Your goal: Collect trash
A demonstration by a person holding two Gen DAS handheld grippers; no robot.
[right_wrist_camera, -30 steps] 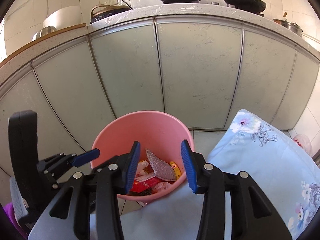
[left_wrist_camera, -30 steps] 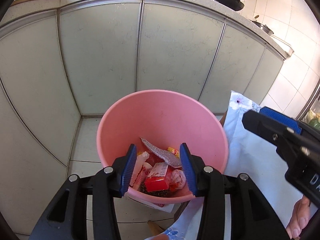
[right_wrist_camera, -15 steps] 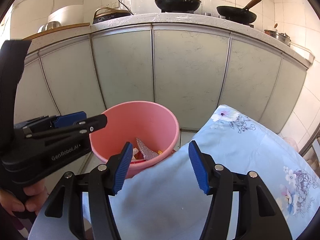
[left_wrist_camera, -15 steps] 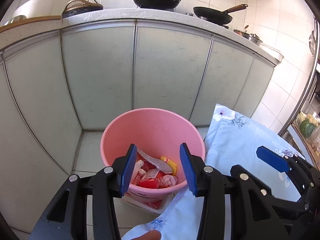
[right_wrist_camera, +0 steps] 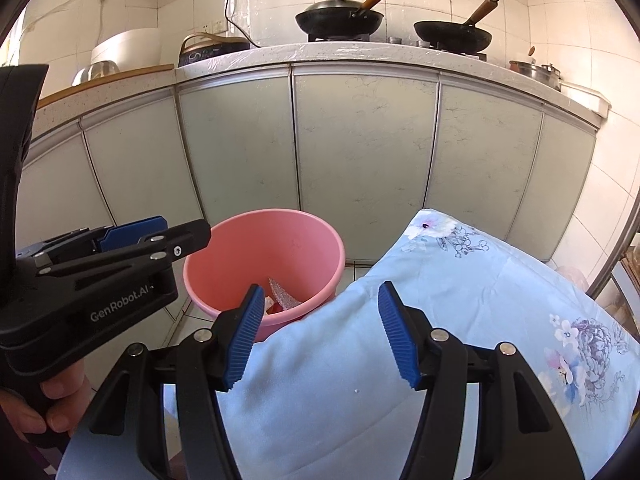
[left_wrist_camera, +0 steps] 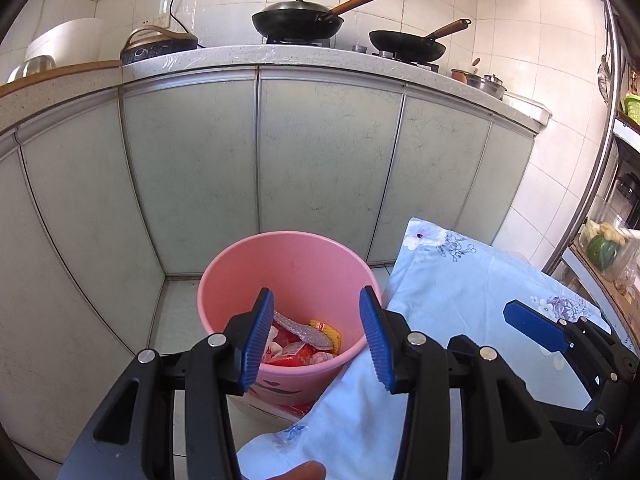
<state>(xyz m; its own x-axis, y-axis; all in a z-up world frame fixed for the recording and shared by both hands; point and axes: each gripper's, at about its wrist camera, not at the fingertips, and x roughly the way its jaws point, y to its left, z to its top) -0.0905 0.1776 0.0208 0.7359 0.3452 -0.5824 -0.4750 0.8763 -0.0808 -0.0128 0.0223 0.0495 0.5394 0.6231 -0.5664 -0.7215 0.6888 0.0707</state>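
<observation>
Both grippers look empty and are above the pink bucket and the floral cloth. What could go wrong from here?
1. The light blue floral cloth drapes against the pink bucket's rim; snagging it with the open right gripper might tip the bucket and spill the wrappers inside.
2. The left gripper and the right gripper sit close together, so they might collide.
3. The cloth may hide leftover trash underneath.

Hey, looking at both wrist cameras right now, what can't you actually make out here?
- Lower trash in the pink bucket: left wrist view, covered by the silver wrapper and red packets; right wrist view, hidden by the bucket's near wall.
- Bucket's base: both views, hidden by the floral cloth and the gripper fingers.
- Red-edged thing under the bucket: left wrist view, mostly covered.
- Shelf items at far right: left wrist view, small and cut off by the edge.
</observation>
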